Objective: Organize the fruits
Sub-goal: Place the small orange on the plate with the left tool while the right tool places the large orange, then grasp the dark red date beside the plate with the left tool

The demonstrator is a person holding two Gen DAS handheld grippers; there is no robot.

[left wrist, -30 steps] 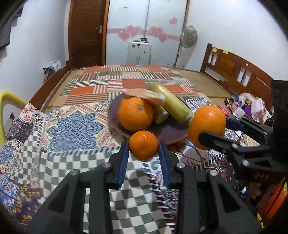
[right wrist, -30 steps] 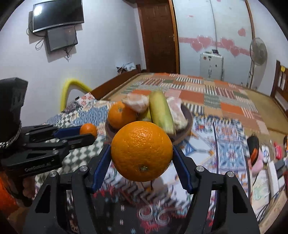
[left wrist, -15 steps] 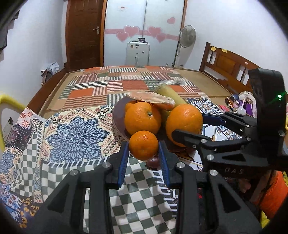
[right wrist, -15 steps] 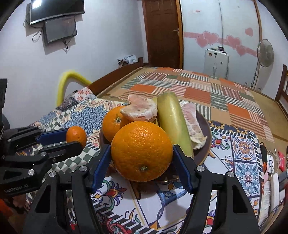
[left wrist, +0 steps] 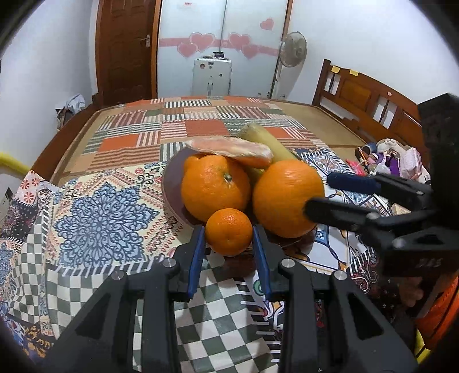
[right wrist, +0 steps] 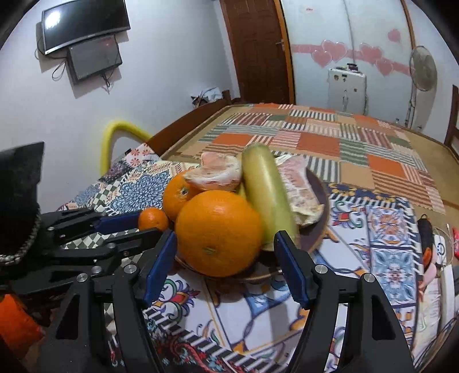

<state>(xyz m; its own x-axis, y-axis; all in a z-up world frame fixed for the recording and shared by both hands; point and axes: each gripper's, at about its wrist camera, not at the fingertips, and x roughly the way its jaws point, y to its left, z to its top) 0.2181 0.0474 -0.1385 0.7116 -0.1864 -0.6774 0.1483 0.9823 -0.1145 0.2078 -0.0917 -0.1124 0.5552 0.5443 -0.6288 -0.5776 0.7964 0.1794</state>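
The large orange (right wrist: 218,233) sits at the near edge of the dark brown plate (right wrist: 317,229), between the blue pads of the right gripper (right wrist: 225,265); its jaws stand spread, the left pad just at the fruit's skin and the right pad clearly apart from it, so the orange is released rather than squeezed. Seen from the left wrist, the same orange (left wrist: 287,198) rests against the plate's right front rim (left wrist: 169,189), with the right gripper (left wrist: 321,195) reaching in from the right, one finger before the fruit and one behind. The left gripper (left wrist: 228,252) is clamped on a small mandarin (left wrist: 228,231), which hangs at the plate's near rim, just in front of a second orange (left wrist: 215,188) that lies on the plate. The right wrist view shows that mandarin (right wrist: 153,218) held out beside the plate's left edge by the left gripper (right wrist: 143,223), with the second orange (right wrist: 179,198) behind it. On the plate behind the oranges lie peeled pomelo segments (right wrist: 213,172) and a long pale green squash-like fruit (right wrist: 265,189); only the right wrist view shows another peeled piece (right wrist: 301,190) on the plate's far right side, hidden from the left wrist. The plate stands on a patterned patchwork cloth (left wrist: 103,212) near the front edge of a bed. A wall-mounted television (right wrist: 84,25) shows in the right view only; a wooden headboard (left wrist: 370,97) shows in the left view only.
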